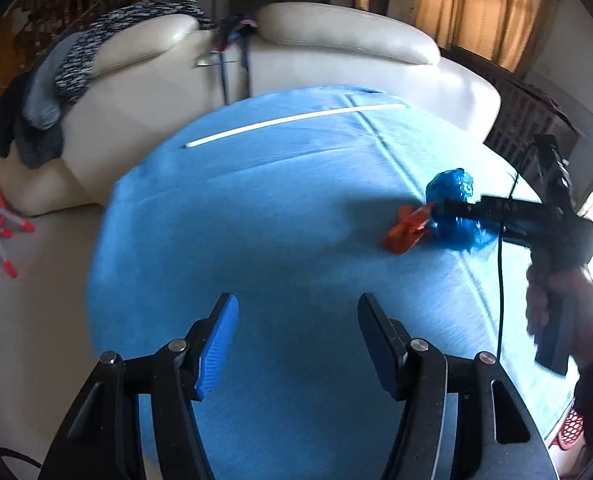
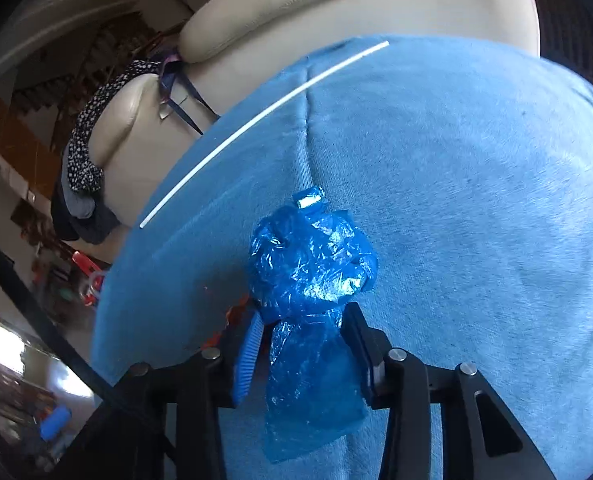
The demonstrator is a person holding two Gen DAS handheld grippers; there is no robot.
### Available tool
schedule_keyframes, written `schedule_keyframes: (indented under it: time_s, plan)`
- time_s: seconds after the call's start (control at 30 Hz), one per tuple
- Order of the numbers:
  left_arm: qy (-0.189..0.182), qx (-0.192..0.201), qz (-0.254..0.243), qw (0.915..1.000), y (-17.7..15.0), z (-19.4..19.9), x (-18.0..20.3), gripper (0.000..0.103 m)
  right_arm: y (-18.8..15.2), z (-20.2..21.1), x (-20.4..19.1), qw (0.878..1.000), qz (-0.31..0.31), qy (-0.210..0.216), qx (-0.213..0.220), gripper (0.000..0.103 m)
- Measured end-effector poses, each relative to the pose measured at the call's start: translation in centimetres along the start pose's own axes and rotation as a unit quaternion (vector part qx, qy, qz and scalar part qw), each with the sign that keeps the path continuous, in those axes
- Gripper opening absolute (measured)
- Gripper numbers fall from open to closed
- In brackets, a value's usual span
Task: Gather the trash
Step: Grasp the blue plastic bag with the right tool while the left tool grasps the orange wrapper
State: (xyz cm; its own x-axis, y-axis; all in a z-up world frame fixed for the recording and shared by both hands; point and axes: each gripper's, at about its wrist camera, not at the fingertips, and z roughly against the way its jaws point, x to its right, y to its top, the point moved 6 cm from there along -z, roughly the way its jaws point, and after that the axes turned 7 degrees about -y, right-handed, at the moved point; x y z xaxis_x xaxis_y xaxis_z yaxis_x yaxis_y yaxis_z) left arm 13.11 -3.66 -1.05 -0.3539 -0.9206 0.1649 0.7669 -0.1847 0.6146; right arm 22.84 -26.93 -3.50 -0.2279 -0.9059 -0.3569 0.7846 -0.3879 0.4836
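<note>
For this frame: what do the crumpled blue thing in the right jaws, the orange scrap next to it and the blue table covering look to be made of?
Blue crumpled bag: thin plastic film, glossy, going by its sharp creases, glints and translucency.
Orange scrap: probably a crumpled plastic or foil wrapper; too blurred to say which.
Blue covering: soft matte fabric, seemingly short-piled, with a faint nap and a stitched seam.

One blue plastic bag (image 2: pixel 312 276), one red wrapper (image 1: pixel 406 232), one white stick (image 1: pixel 292 120), two grippers.

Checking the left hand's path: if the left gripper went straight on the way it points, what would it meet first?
Probably only the blue cloth: the left gripper stands open over bare fabric. The orange wrapper and blue plastic bag lie off to its right.
</note>
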Motion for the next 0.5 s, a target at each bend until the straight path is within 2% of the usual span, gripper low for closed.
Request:
schedule_keyframes:
  time_s: [0.2,0.33,0.5]
  plan:
    - [-0.048,-0.019,-0.022,0.9984,3.1,-5.3,4.4,0.067,-2.3,5.2,2.9,1.000,0.010,0.001,0.024,0.043]
    - [-0.064,-0.057,-0.030,0.9959,4.5,-10.0,6.7,0.067,-4.7,8.8,5.3,1.000,0.011,0.003,0.026,0.043]
    - [-0.093,-0.102,-0.035,0.9898,5.2,-14.0,8.5,0.067,-7.9,12.5,8.8,0.999,-0.011,0.010,0.031,0.043]
